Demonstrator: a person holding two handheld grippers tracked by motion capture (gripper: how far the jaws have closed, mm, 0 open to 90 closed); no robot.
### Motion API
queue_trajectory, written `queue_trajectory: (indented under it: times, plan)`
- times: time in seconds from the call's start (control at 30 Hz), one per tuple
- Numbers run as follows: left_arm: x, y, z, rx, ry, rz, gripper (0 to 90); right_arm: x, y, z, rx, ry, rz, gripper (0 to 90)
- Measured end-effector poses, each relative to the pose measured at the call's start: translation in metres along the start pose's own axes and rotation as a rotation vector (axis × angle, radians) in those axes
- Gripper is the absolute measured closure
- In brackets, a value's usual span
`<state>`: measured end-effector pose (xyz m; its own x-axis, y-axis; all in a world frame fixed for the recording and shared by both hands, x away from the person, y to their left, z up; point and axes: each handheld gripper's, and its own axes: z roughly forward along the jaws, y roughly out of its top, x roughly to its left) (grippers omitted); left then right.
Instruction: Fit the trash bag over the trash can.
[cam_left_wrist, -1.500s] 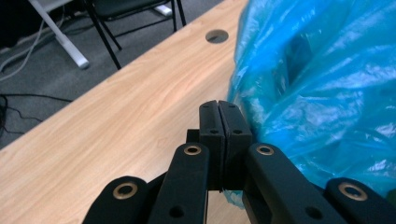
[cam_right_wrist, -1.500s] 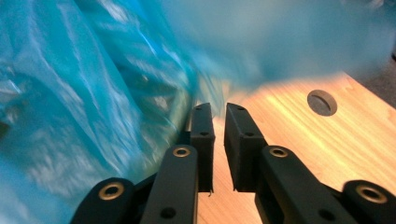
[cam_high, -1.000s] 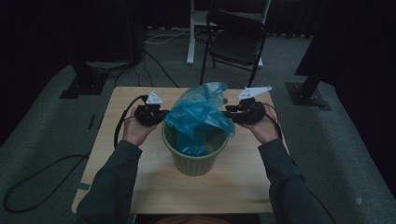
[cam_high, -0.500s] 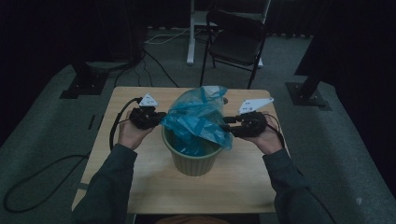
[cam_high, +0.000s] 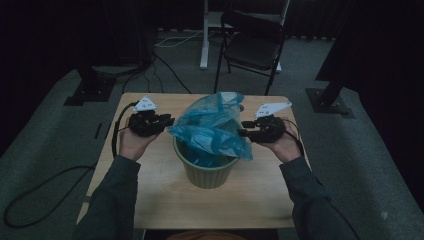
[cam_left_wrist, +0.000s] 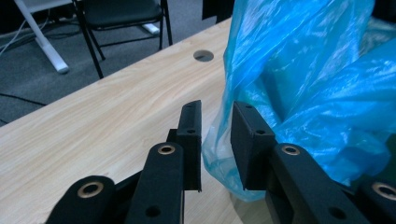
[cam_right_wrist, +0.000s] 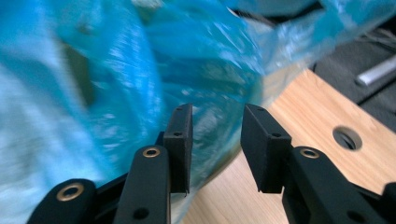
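Wooden table (cam_high: 150, 190), light top, a round cable hole (cam_left_wrist: 203, 56) in it seen from the left gripper view; a dark folding chair (cam_high: 252, 47) stands on the floor beyond the far edge. Near the table's middle sits a green ribbed bin (cam_high: 206, 172), upright, mouth up. A blue plastic bag (cam_high: 212, 127) sits in the bin's mouth and billows above it; its long axis runs roughly upright, leaning a little to the far side, the loose top bunched at the far end and a flap draped over the bin's right rim. Part of the bag hangs inside the bin. Left gripper (cam_high: 167, 121), held in the person's left hand (cam_high: 131, 142), lies level at the bag's left side, pointing right. In the left gripper view (cam_left_wrist: 215, 135) its jaws stand a narrow gap apart with the bag's lower edge between them; film touches the right jaw, not pinched. Right gripper (cam_high: 243, 133), in the right hand (cam_high: 286, 145), points left at the bag's right flap. In the right gripper view (cam_right_wrist: 215, 140) the jaws stand moderately apart, the blurred blue film just beyond the tips; contact cannot be told.
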<state>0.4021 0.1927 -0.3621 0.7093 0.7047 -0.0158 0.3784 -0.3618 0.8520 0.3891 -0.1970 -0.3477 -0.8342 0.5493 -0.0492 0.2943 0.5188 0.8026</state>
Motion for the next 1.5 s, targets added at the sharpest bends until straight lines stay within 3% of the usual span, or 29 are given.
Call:
queue_trajectory:
  times: [0.23, 0.43, 0.57, 0.67, 0.8, 0.97, 1.17, 1.5]
  plan:
    - [-0.004, 0.004, -0.011, -0.049, -0.020, -0.007, 68.8, -0.005, -0.005, 0.014, 0.050, -0.016, 0.031, 64.9]
    - [-0.018, 0.009, -0.014, -0.085, -0.091, 0.049, 64.8, -0.006, -0.004, 0.013, 0.049, -0.022, 0.036, 68.7]
    - [-0.026, 0.011, -0.009, -0.060, -0.112, 0.085, 61.3, -0.006, -0.004, 0.013, 0.049, -0.024, 0.038, 68.7]
    - [-0.030, 0.009, -0.001, -0.001, -0.097, 0.100, 61.4, -0.006, -0.003, 0.014, 0.046, -0.024, 0.046, 70.1]
    - [-0.032, 0.005, 0.000, 0.030, -0.104, 0.104, 73.4, -0.008, -0.003, 0.011, 0.035, -0.023, 0.054, 76.0]
    - [-0.034, 0.002, -0.004, 0.034, -0.108, 0.116, 88.8, -0.009, 0.000, 0.008, 0.025, -0.036, 0.063, 86.2]
    - [-0.035, -0.006, -0.015, 0.028, -0.105, 0.129, 90.0, -0.014, -0.005, 0.006, 0.043, -0.081, 0.088, 89.0]
    - [-0.037, -0.024, -0.030, 0.029, -0.119, 0.112, 90.0, -0.019, -0.020, 0.003, 0.066, -0.092, 0.125, 89.1]
